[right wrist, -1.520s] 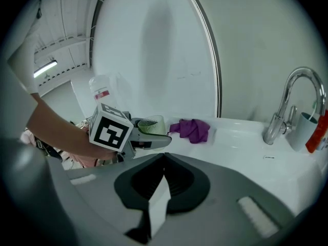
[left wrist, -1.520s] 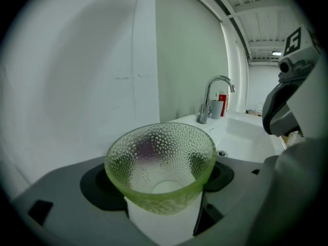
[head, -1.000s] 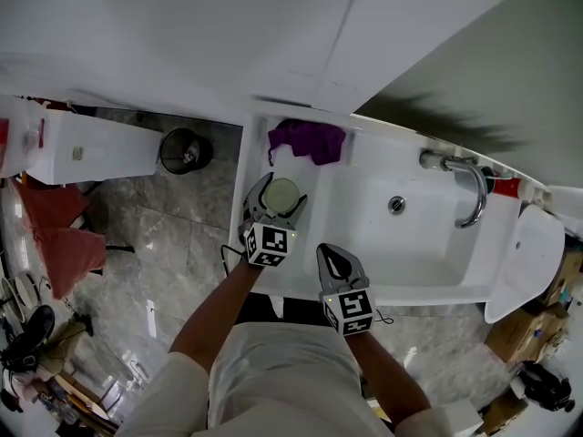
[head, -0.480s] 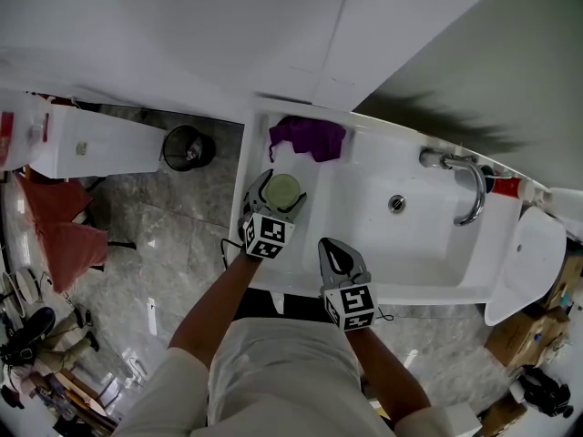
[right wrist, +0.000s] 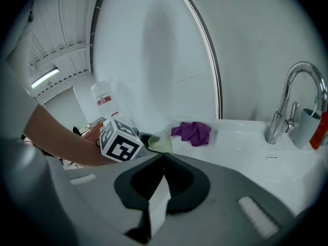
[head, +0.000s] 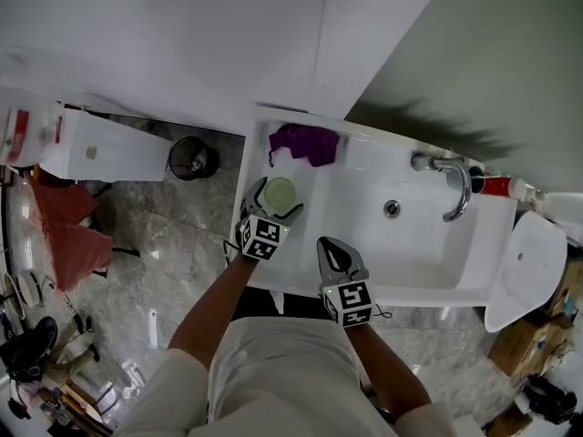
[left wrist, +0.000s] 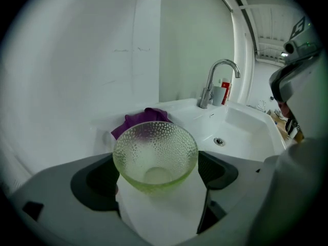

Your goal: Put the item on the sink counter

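Left gripper (head: 274, 202): jaws are opening and stand wide. A bowl (left wrist: 155, 156) sits between the dark, ribbed pads (left wrist: 219, 170), and the pads do not appear to press on it. The bowl is pale green glass, round and deep, with a pebbled, dimpled wall and a smooth flat base. It stands upright, mouth up, on the sink counter (head: 297, 244), at the counter's left end, beside the basin (head: 405, 244).

Right gripper (right wrist: 164, 161): jaws are brought together, the tips meeting. Nothing is between them. It hangs over the front edge of the counter, just to the right of the left gripper and clear of the bowl. Each gripper carries a cube with black-and-white square markers (head: 263, 238).

Counter and basin: one white moulded piece, glossy and smooth. The basin is rectangular with rounded corners and a round metal drain (head: 392, 208).

Behind the bowl, at the back left corner of the counter, lies a crumpled purple cloth (head: 306, 142), soft and folded on itself, apart from the bowl.

At the far side of the basin stands a chrome faucet (head: 453, 186) with a high curved spout. Beside it are a grey cup (right wrist: 306, 127) and a red tube (right wrist: 321, 130).

The wall behind is plain white. The floor (head: 164, 253) is grey, marble-patterned tile; a round black bin (head: 192, 158) stands on it, left of the counter.
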Motion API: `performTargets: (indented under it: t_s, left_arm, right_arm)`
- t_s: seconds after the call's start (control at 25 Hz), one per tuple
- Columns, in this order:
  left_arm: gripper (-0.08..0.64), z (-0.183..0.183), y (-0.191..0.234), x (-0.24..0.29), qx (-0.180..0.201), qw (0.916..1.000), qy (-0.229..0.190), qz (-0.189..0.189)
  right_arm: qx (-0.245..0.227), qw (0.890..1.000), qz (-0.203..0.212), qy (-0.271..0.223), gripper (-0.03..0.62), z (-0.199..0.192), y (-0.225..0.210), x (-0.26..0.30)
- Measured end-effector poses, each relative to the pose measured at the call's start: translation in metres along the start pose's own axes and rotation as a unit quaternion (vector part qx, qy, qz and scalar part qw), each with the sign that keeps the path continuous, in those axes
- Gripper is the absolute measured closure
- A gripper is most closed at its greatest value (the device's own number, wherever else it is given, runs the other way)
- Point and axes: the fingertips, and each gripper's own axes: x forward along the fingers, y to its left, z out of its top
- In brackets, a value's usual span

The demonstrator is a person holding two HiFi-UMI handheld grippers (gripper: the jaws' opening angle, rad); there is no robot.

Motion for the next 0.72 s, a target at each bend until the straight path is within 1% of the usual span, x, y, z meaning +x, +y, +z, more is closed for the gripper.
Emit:
performTargets:
  t_s: [0.16, 0.32, 0.56, 0.72]
  left_arm:
    - [0.096, 0.009, -0.004, -0.022, 0.005, 1.0, 0.003, -0.007]
    - [0.097, 0.021, 0.0, -0.049, 0.018, 0.9998, -0.005, -0.002]
    - [0.097, 0.042, 0.002, -0.093, 0.023, 0.9991, -0.035, -0.007]
    - [0.098, 0.047, -0.003, -0.13, 0.024, 0.9983, -0.052, -0.016]
  right_arm:
    - [-0.007, 1.0, 0.001, -0.009, 0.581, 0.007, 0.004, -0.012]
    - [-0.014, 1.0, -0.001, -0.021, 0.581, 0.013, 0.013, -0.022]
    - [-0.031, 0.999, -0.017, -0.036, 0.581, 0.021, 0.034, -0.035]
    - [-0.026, 0.998, -0.025, -0.046, 0.581, 0.026, 0.057, -0.049]
